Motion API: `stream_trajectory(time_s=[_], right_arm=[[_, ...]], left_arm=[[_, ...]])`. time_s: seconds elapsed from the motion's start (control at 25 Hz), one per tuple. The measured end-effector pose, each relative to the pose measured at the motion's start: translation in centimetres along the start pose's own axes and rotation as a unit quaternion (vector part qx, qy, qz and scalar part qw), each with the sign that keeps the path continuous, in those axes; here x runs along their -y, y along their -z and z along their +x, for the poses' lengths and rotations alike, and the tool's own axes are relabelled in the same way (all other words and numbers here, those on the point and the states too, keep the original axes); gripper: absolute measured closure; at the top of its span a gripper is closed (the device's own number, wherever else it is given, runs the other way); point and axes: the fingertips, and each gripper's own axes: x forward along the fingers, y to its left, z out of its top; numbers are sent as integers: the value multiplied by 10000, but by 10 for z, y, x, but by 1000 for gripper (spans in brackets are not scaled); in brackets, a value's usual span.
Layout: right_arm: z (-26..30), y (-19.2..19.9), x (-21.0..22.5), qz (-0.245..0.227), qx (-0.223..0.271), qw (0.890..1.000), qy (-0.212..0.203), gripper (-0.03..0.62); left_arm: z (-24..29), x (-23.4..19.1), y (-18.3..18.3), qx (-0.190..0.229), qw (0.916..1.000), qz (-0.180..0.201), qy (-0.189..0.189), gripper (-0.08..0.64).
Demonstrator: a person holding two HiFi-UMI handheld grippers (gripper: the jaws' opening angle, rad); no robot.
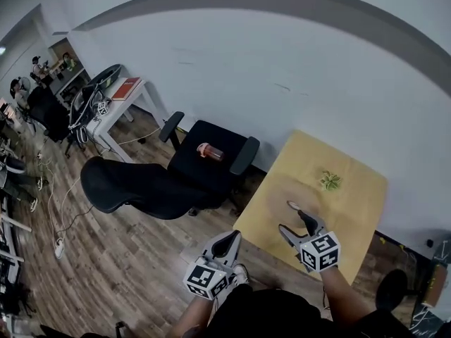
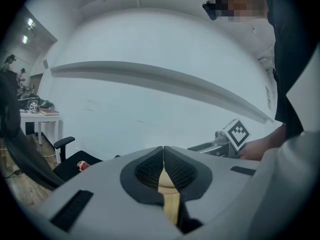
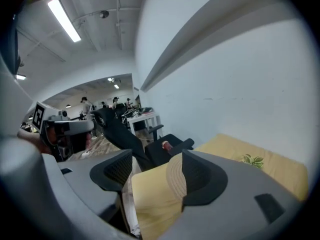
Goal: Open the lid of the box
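Observation:
A low round tan box (image 1: 289, 192), close in colour to the yellow table (image 1: 356, 213) under it, sits near the table's front left corner. In the right gripper view its ribbed round edge (image 3: 175, 176) shows just inside the right-hand jaw. My right gripper (image 1: 291, 220) hovers over the box's near side, open (image 3: 156, 156), jaws well apart, and I cannot tell whether a pad touches the box. My left gripper (image 1: 232, 238) is off the table to the left above the floor, shut (image 2: 163, 149) with its pads meeting and nothing between them.
A green leafy sprig (image 1: 330, 180) lies further back on the table. Left of the table stands a black office chair (image 1: 218, 171) with a red bottle (image 1: 210, 151) on its seat, beside a reclined black chair (image 1: 134, 185). A white wall is behind; a white desk (image 1: 116, 104) stands far left.

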Motion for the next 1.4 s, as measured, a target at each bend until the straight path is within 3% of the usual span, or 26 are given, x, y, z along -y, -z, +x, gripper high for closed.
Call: stream_trajectory(time_s=[0.16, 0.28, 0.44, 0.76, 0.92, 1.04, 1.2, 1.4], right_arm=[[25, 22, 10, -397, -628, 9972, 3, 231], [42, 41, 19, -476, -1146, 9922, -87, 187], [61, 66, 32, -600, -1754, 9827, -48, 175], [94, 96, 48, -1423, -2923, 9456, -73, 173], [102, 108, 51, -1577, -3402, 9270, -125, 181], [109, 112, 56, -1638, -3635, 9170, -90, 183], [111, 116, 56, -1616, -3796, 9109, -124, 252], [112, 116, 57, -1638, -3925, 9050, -120, 267]], left_arm=[[10, -12, 7, -105, 9998, -73, 138, 540], [18, -17, 11, -160, 9995, -104, 253, 540], [25, -23, 17, -235, 9989, -160, 375, 540], [33, -43, 22, -361, 9978, -223, 519, 540], [30, -52, 28, -433, 9971, -254, 570, 540], [31, -61, 30, -444, 9966, -298, 629, 540], [36, -64, 28, -449, 9955, -221, 805, 540], [43, -74, 25, -425, 9937, -164, 1021, 540]])
